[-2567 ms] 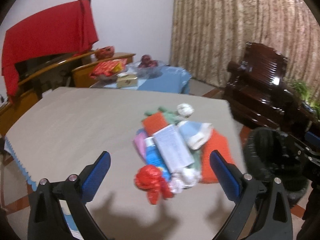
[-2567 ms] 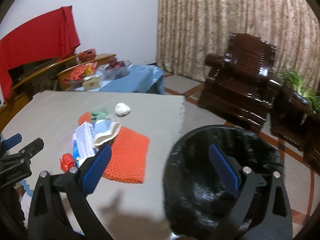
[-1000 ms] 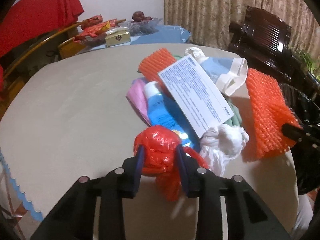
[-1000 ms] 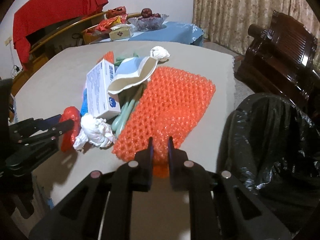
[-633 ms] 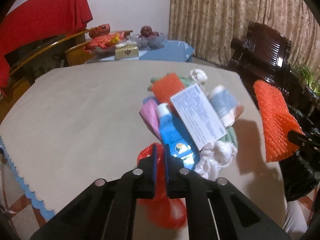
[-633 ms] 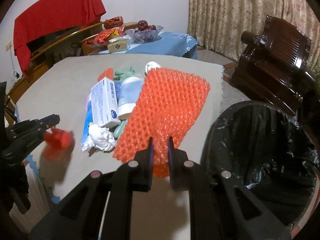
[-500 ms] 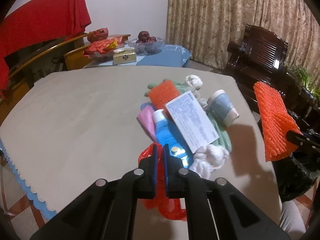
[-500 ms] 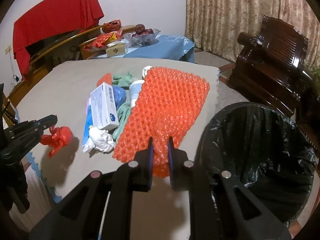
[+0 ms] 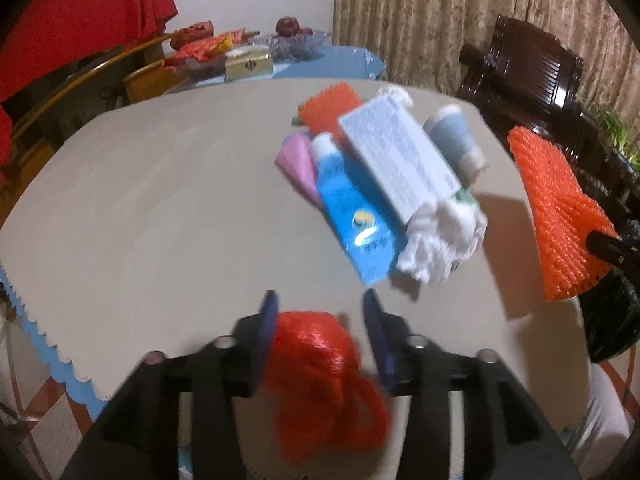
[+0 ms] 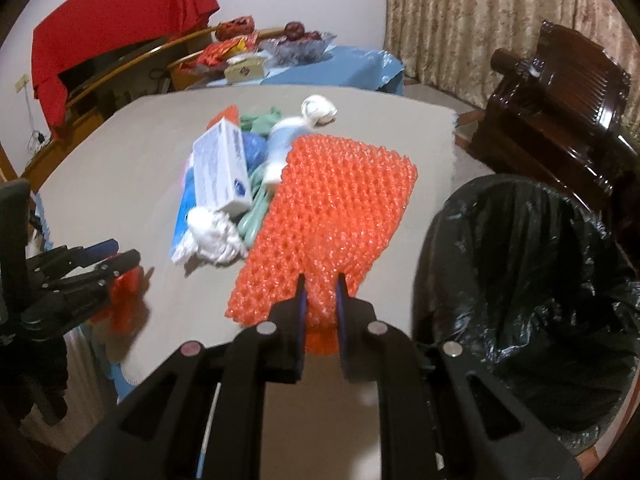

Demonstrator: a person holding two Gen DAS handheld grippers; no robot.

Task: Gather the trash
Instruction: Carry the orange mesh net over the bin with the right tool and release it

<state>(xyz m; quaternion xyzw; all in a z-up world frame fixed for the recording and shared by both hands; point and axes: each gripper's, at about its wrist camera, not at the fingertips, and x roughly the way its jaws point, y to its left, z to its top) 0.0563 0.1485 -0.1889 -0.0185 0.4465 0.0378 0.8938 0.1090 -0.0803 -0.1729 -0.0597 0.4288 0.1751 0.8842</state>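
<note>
The left claw [image 9: 320,320] was opening, its pads drawing away from the red plastic bag [image 9: 320,376] that sat loose between them above the counter [image 9: 160,208]. The right claw [image 10: 320,300] stayed clenched on the edge of the orange foam net [image 10: 332,216], lifted beside the black-lined trash bin [image 10: 532,280]. A white box [image 9: 396,160], blue tube [image 9: 352,220] and crumpled tissue [image 9: 440,236] lay piled mid-counter.
</note>
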